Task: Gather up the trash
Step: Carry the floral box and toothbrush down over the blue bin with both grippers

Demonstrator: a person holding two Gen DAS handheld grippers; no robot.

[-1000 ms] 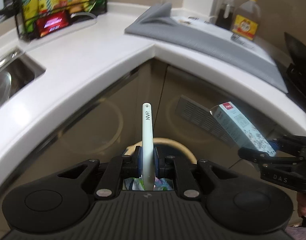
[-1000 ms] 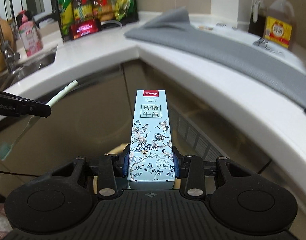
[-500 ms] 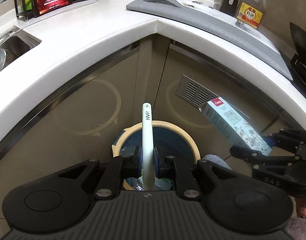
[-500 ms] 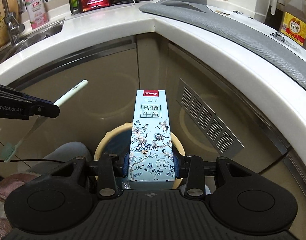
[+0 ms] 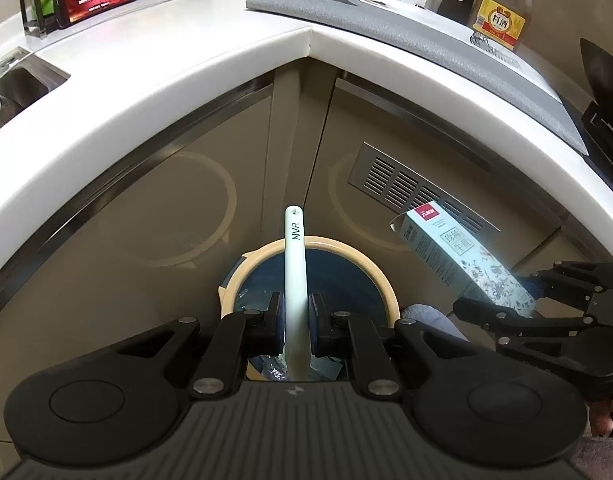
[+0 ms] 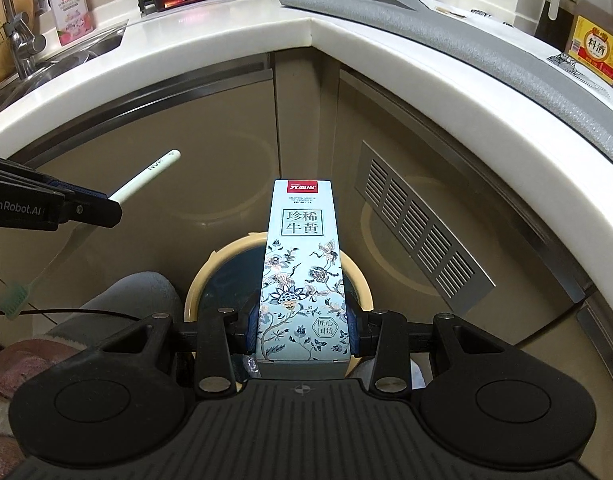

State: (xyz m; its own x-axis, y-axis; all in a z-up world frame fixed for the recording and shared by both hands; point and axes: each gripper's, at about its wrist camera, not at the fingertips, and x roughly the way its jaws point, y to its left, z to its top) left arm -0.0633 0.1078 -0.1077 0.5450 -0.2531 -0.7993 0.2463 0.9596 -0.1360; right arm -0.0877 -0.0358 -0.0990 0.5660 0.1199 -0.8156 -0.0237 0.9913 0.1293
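Note:
My left gripper [image 5: 296, 320] is shut on a pale green toothbrush [image 5: 295, 264], handle end pointing up and forward. Its green bristled head [image 6: 14, 300] hangs below the left gripper [image 6: 106, 206] in the right wrist view. My right gripper [image 6: 302, 328] is shut on a light blue floral carton [image 6: 302, 264], also seen at the right in the left wrist view as the carton [image 5: 458, 260]. Both grippers hover above a round bin with a cream rim [image 5: 370, 268] and dark blue liner, cream rim [image 6: 204, 276]. Some wrappers lie inside the bin.
A white L-shaped countertop [image 5: 186, 52] curves above beige cabinet doors with a metal vent grille [image 6: 418, 232]. On the counter lie a grey mat [image 6: 466, 28], a phone [image 5: 94, 0], an oil bottle [image 5: 500, 16] and a sink [image 6: 66, 56]. A person's grey-clad knee [image 6: 134, 304] is left of the bin.
Both grippers have sunk and tipped downward toward the bin, which has come fully into view below them. The toothbrush and carton stay gripped as before.

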